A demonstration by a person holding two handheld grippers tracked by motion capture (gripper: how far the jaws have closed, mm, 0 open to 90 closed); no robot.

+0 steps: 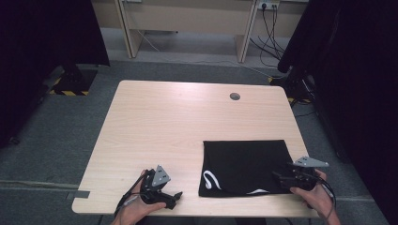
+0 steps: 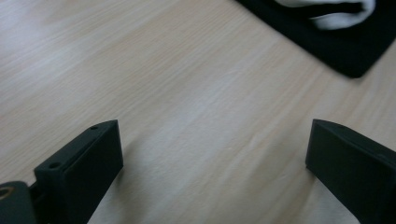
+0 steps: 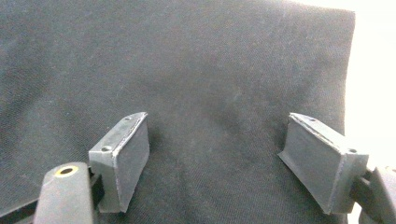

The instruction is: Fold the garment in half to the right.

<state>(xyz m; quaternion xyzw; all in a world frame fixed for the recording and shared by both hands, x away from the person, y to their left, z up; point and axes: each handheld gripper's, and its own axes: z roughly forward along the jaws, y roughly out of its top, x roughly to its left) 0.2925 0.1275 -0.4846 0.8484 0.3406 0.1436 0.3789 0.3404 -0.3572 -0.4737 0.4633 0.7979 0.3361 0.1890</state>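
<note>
At 5 o'clock on wooden table [image 1: 155,122]: folded black cloth [image 1: 244,166] with white markings along near edge, lying flat. Right gripper [image 1: 280,178] at cloth's 3 o'clock edge, jaws wide apart over black fabric, nothing between. Left gripper [image 1: 174,198] at table's 7 o'clock, jaws spread above bare wood, cloth corner at its 1 o'clock.

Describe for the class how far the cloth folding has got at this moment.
Done: the black cloth lies flat as a neat rectangle on the table. In hand: nothing is gripped; the right claw is open over the cloth, the left claw open over bare wood. Left: any further fold would probably start with a grasp at an edge, not yet made.
</note>
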